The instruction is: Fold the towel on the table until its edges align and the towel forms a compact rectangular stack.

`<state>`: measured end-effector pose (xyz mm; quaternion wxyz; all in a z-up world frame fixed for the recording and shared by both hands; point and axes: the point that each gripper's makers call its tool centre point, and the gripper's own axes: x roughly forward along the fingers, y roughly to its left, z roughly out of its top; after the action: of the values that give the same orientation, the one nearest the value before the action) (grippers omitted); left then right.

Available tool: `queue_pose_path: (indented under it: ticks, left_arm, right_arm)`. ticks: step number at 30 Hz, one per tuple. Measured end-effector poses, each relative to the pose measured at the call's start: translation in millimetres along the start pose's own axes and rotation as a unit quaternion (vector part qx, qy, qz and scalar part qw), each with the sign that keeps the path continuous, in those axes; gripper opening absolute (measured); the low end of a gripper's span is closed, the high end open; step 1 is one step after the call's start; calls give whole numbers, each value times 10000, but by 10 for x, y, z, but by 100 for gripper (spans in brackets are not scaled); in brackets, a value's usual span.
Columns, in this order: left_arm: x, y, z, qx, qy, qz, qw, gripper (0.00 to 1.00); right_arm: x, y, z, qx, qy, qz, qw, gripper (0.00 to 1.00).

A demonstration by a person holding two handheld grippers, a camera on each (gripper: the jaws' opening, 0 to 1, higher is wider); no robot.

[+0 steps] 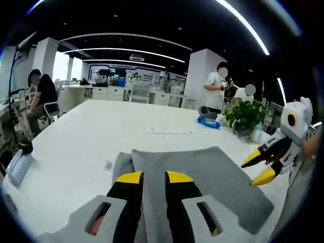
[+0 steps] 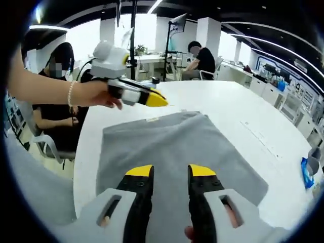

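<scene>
Hand-held gripper on the left (image 1: 154, 177) hangs over the near part of the grey towel (image 1: 202, 177) with its yellow-tipped jaws parted and nothing between them; the right hand-held gripper (image 2: 171, 171) is likewise released, jaws apart above the cloth. In the left gripper view the right one (image 1: 266, 164) hovers at about 3 o'clock, past the towel's edge, jaws spread; in the right gripper view the left one (image 2: 139, 96), held in a hand (image 2: 96, 93) wearing a bead bracelet, sits at about 11 o'clock near the towel's far corner, and from that angle I cannot tell whether its tips are apart. The towel (image 2: 177, 147) lies mostly flat on the white desk (image 1: 91, 131), with a folded or doubled strip showing along one side in the left gripper view. As I judge it, the main risk is a mismatched grab: if one gripper pinches a corner and the other takes only the top layer of the doubled strip, the fold will skew and the edges will not line up. Pinching too far in from the edge would bunch the cloth into a ridge instead of a clean crease. The towel also lies close to the desk's near edge in the right gripper view, so a careless drag toward the person could pull part of it off the desk. A paper sheet (image 1: 169, 131), a blue object (image 1: 208, 122) and a plant (image 1: 248, 114) stand well apart from it.
</scene>
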<state>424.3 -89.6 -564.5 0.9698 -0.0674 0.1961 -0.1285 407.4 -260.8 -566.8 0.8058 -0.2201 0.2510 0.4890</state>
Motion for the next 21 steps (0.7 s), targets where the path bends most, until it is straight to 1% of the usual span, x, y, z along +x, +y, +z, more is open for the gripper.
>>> queue_pose_path:
  ticks: [1, 2, 3, 4, 5, 7, 8, 9, 11, 12, 13, 15, 16, 18, 20, 21]
  left_arm:
    - [-61, -3, -78, -78, 106, 75, 9999, 19]
    - [-106, -13, -128, -47, 133, 99, 9999, 19]
    - [-179, 7, -213, -20, 210, 232, 9995, 19]
    - [-237, 36, -272, -34, 223, 368, 9991, 20]
    - [-289, 42, -333, -94, 235, 424, 9988, 20]
    - [-408, 33, -527, -257, 396, 472, 9978, 21]
    - [-458, 27, -613, -355, 483, 527, 9968, 22]
    - [-517, 30, -706, -474, 510, 601, 9958, 23]
    - [-619, 33, -857, -764, 604, 752, 9924, 26]
    - [-650, 46, -897, -787, 620, 805, 9917, 26]
    - [-677, 53, -926, -802, 612, 846, 9913, 26]
    - [-725, 66, -1011, -946, 656, 945, 9888, 26]
    - [-733, 70, -1070, -1044, 730, 976, 9870, 25]
    - [-740, 83, -1168, -1135, 913, 1040, 9839, 21]
    - [-751, 109, -1196, -1090, 929, 1151, 9830, 19]
    - [-755, 112, -1191, -1065, 899, 1167, 9833, 17]
  right_arm:
    - [-26, -107, -40, 83, 64, -62, 9999, 27]
    - [-41, -183, -74, 137, 126, -98, 9998, 28]
    - [-49, -258, -108, 149, 178, -149, 9996, 28]
    - [-59, -377, -166, 117, 283, -265, 9992, 28]
    - [-63, -454, -206, 97, 358, -356, 9987, 28]
    - [-57, -582, -253, 240, 372, -438, 9981, 27]
    - [-46, -655, -282, 376, 384, -483, 9974, 27]
    - [-38, -707, -302, 423, 402, -532, 9969, 27]
    - [-12, -868, -377, 499, 527, -760, 9945, 27]
    - [6, -965, -440, 462, 690, -889, 9926, 27]
    - [33, -1047, -475, 407, 763, -970, 9915, 27]
    - [108, -1166, -529, 317, 804, -1048, 9907, 25]
    - [132, -1203, -562, 303, 855, -1062, 9902, 25]
    - [167, -1281, -635, 373, 933, -1137, 9884, 24]
    - [192, -1340, -743, 500, 1091, -1193, 9856, 21]
    - [205, -1359, -799, 563, 1162, -1217, 9841, 19]
